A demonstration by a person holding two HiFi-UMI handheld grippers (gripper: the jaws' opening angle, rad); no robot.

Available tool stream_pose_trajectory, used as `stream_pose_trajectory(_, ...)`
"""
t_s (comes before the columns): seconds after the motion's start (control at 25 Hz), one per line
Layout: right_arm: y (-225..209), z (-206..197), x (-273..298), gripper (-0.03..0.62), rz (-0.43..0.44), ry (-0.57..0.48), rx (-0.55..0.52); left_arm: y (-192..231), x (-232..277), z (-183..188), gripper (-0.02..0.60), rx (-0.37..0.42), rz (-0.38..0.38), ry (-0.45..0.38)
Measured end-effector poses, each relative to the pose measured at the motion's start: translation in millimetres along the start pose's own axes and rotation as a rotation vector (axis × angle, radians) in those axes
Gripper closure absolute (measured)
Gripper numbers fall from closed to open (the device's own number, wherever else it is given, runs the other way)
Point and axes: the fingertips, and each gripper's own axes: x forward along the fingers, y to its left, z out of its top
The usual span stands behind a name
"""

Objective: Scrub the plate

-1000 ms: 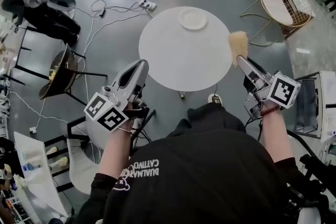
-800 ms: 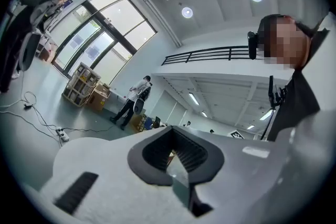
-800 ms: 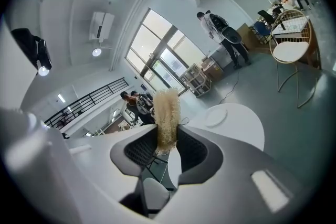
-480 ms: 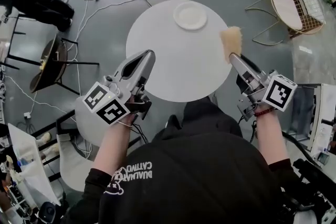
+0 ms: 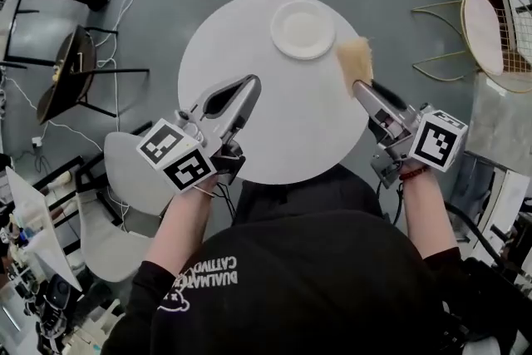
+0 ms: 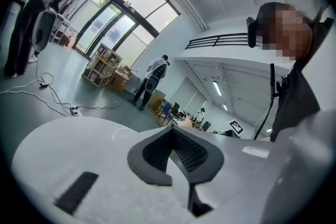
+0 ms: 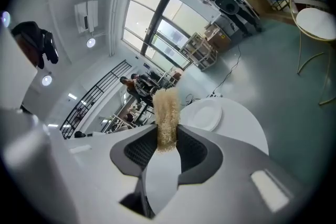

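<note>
The plate [image 5: 303, 30] looks untouched by any scrubbing so far. The right gripper [image 5: 357, 84] is clamped on a tan, fibrous scrubbing pad [image 5: 355, 60]; in the right gripper view the pad [image 7: 166, 113] is pinched between the dark pads and sticks out past the tips. The pad hangs in the air over the right edge of the round white table [image 5: 249, 54], beside the plate but apart from it. The left gripper [image 5: 249, 84] is clenched on nothing: in the left gripper view its jaws meet with no object between them. It hovers over the near left part of the table, well apart from the plate. The plate itself lies flat near the far edge of the table, bare and white, with no foam, water or marks that I can make out. By my reading the tool is in hand and the approach is under way. Bringing the pad down onto the plate, perhaps steadying it with the empty gripper, and all the rubbing are left.
</note>
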Motion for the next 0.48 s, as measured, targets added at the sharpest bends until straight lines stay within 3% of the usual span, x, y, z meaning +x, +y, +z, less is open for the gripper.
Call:
stream_pose_trajectory(0.16,-4,3,15,0.476,0.01,0.068,-0.037,12,11,-2,0.583,-0.023,0.052,0.025)
stream_pose_trajectory(0.48,-61,30,81,0.477,0.003,0.182,-0.152,84,61,-18,0.583,-0.021,0.209,0.125)
